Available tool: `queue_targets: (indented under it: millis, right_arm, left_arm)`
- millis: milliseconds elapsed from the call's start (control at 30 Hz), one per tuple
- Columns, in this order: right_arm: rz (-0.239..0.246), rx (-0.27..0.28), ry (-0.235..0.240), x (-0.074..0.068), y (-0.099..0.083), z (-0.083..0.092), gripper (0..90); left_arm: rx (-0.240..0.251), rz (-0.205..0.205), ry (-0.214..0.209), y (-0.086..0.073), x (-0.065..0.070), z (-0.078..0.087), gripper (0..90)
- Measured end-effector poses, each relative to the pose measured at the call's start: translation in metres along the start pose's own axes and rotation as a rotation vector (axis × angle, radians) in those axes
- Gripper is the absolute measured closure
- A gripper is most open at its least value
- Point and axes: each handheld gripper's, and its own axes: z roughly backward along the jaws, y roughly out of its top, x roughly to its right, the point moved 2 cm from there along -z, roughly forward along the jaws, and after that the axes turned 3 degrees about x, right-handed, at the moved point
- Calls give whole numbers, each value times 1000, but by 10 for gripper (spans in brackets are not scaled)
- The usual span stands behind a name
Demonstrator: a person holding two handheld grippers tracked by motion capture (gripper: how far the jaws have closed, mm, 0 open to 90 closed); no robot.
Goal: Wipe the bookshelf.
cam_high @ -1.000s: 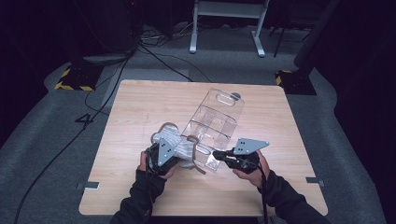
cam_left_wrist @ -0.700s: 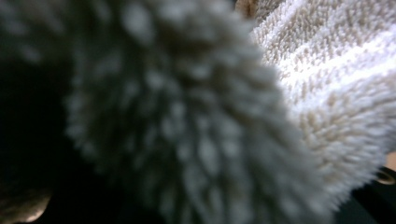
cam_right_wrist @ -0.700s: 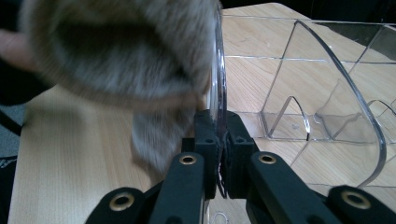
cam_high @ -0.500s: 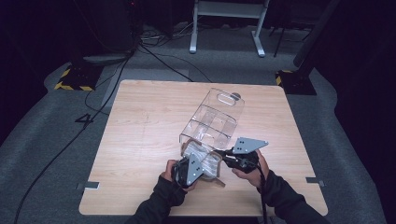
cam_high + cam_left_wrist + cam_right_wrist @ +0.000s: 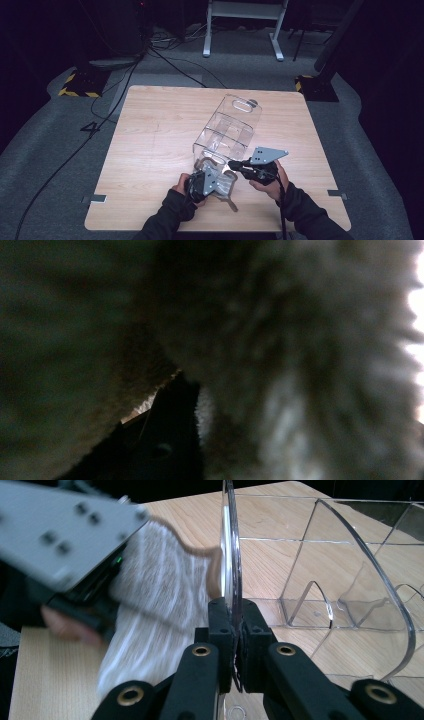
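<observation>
A clear plastic divided box (image 5: 229, 131) lies near the middle of the wooden table (image 5: 150, 130). My right gripper (image 5: 233, 164) is shut on the box's thin near wall (image 5: 230, 555), its black jaws (image 5: 233, 622) pinching the edge. My left gripper (image 5: 204, 183) sits just left of that spot, near the table's front, shut on a fuzzy grey-white cloth (image 5: 222, 184) with a tan trim. In the right gripper view the cloth (image 5: 155, 605) hangs against the outside of the clear wall, under the left gripper's grey plate (image 5: 60, 530). Blurred cloth (image 5: 300, 365) presses close to the left gripper's camera.
The box's far end has a handle cut-out (image 5: 243, 104). Bare tabletop lies to the left and right of the box. On the floor beyond are cables (image 5: 170, 65), a white stand's legs (image 5: 242, 30) and a yellow-black striped base (image 5: 80, 82).
My left gripper has carried the cloth rightward and toward the table's front edge, sinking lower, up beside the box's near end. The right gripper and box have stayed put.
</observation>
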Motion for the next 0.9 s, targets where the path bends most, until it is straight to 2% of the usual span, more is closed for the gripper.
queue_targets:
  millis: [67,167,200,233,300,333,367,400,467,500,667,767,800,867,900]
  right_arm:
    - [1,-1,3,0,0,1,871]
    - [-2,-2,5,0,0,1,871]
    - [-2,-2,5,0,0,1,871]
    - [-2,-2,5,0,0,1,870]
    - [-2,-3,4,0,0,1,870]
    - [-2,-3,4,0,0,1,870]
    - [-4,-2,3,0,-1,0,869]
    - [-4,-2,3,0,-1,0,869]
    - [-4,-2,4,0,-1,0,869]
    - [-3,-3,2,0,-1,0,869]
    - [-6,-5,-3,0,-1,0,869]
    - [-4,-7,-5,-1,0,-2,868]
    - [-2,-9,-8,-1,0,-2,868]
    - [-1,-9,-12,-2,0,-2,868]
    - [-5,-8,-9,-1,0,-2,868]
  left_arm:
    - [-17,28,29,-4,-12,5,753]
    - [-18,92,64,-10,-32,13,753]
    - [-18,92,64,-10,-32,13,753]
    - [-10,114,90,-10,-39,19,753]
    - [-3,123,97,-10,-44,22,753]
    - [19,139,110,-8,-48,26,753]
    - [52,160,143,-4,-54,34,753]
    - [52,160,143,-4,-54,34,753]
    - [105,187,158,2,-59,42,753]
    - [141,173,179,10,-59,49,754]
    - [174,141,197,23,-50,54,754]
    - [186,118,178,30,-40,53,754]
    - [188,91,166,37,-30,50,753]
    - [188,80,162,39,-26,49,753]
    - [201,81,133,42,-17,46,753]
